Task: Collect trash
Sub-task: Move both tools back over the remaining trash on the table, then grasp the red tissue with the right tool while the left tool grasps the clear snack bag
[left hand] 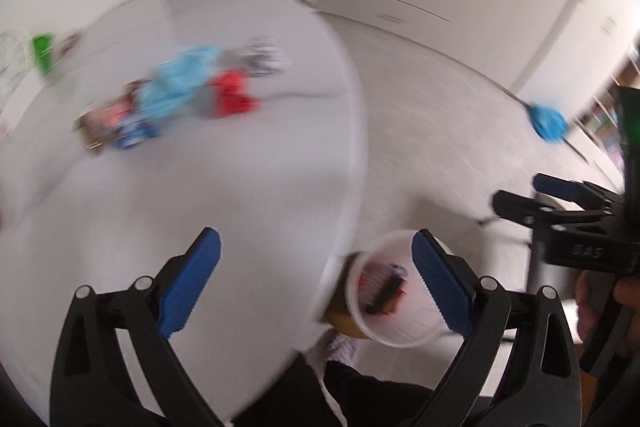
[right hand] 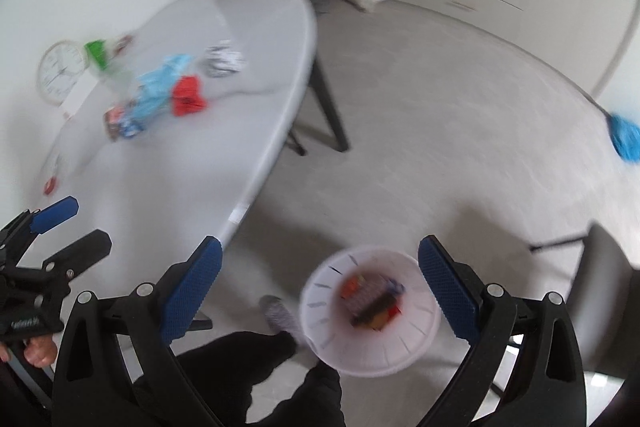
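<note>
Hovering over white table [left hand: 240, 187]: left gripper [left hand: 316, 283], jaws wide, nothing held. Right gripper [right hand: 320, 283] above floor, jaws wide, nothing held. White bin [right hand: 370, 311] on floor beside table edge, wrappers inside. Blurred trash pile [left hand: 180, 95] on table, well apart from both grippers.

Left gripper [left hand: 316, 279] jaws wide apart, right gripper [right hand: 320, 279] likewise — both empty
</note>
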`<action>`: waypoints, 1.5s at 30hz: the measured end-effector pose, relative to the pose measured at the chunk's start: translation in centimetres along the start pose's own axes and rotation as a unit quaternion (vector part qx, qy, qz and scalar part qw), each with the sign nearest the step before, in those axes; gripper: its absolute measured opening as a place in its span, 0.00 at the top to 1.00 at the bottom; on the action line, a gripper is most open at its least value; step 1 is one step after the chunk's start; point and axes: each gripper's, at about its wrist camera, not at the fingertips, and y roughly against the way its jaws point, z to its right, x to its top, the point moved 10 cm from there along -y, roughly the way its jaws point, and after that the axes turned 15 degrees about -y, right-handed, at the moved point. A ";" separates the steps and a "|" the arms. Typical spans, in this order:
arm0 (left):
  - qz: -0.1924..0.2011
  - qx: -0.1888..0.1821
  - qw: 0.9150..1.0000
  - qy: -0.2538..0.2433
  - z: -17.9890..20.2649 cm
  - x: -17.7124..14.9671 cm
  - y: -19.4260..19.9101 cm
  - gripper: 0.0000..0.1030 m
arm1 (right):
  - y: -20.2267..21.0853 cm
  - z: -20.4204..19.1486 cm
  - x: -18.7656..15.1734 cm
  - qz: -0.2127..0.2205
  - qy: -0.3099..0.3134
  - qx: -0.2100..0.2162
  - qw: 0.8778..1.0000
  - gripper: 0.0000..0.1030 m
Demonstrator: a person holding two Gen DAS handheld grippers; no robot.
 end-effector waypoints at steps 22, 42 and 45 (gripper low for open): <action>-0.032 0.062 0.981 0.180 -26.0 -4.8 -4.8 0.11 | -18.0 -22.5 8.5 -0.031 0.139 -0.003 0.990 0.24; -0.043 0.016 0.935 0.351 -36.1 2.3 -11.5 0.11 | -15.8 -22.3 7.5 -0.058 0.129 0.001 0.990 0.74; -0.063 0.005 0.919 0.390 -37.3 3.0 -13.9 0.11 | -14.8 -22.1 7.2 -0.057 0.125 0.003 0.991 0.74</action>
